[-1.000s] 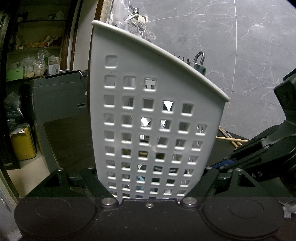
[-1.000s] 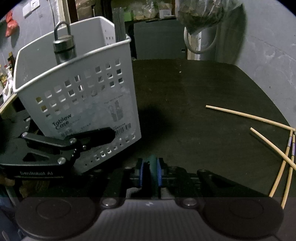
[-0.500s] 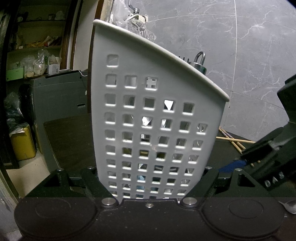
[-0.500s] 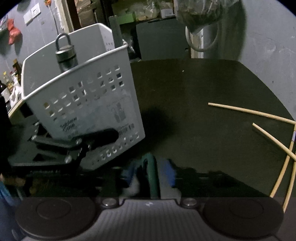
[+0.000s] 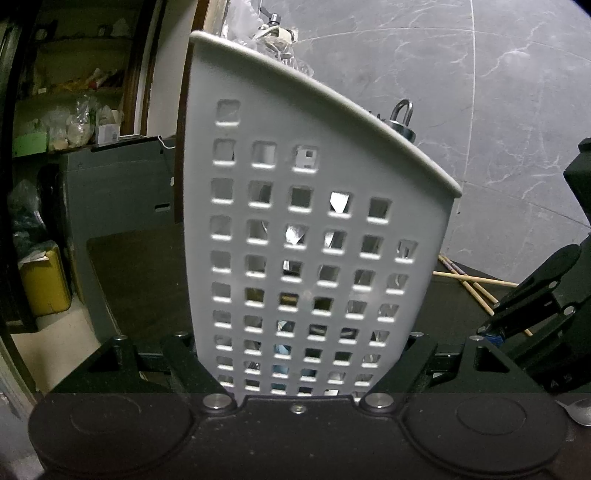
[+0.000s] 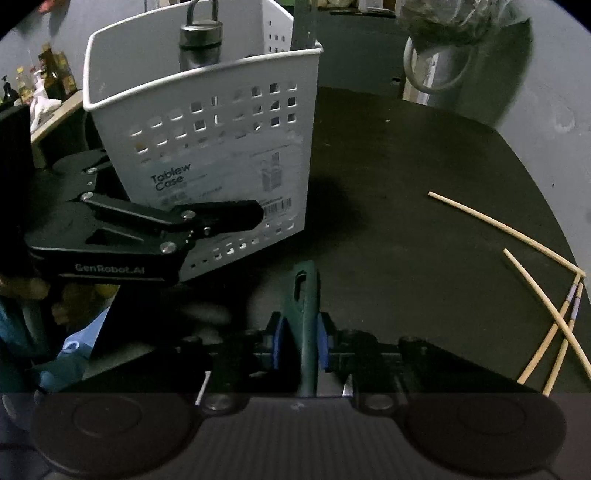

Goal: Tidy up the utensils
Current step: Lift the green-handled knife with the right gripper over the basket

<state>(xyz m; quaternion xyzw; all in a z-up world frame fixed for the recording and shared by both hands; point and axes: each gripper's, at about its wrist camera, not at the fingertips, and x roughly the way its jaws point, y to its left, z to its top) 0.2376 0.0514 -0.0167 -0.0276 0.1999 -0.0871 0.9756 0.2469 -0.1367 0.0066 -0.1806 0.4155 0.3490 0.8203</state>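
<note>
Item: dark green utensil handle, slim, with a hanging slot near its free end. It sits between the blue pads of the right gripper, low over the dark table, its end pointing toward the basket. The jaws have just been closing and now pinch the handle on both sides. The working end is hidden under the gripper, so the kind of utensil cannot be told.

Handling, as a judgement: stiff, light, probably smooth plastic, so it may swivel if held only at the tip. A hold at mid-handle, as now, looks sound.

Item: white perforated basket, upright, already holding a metal piece with a ring top. The left gripper clamps its lower walls from both sides, steadying it. Thin plastic, likely to flex.

Item: loose bamboo chopsticks, well apart on the table's right.
</note>
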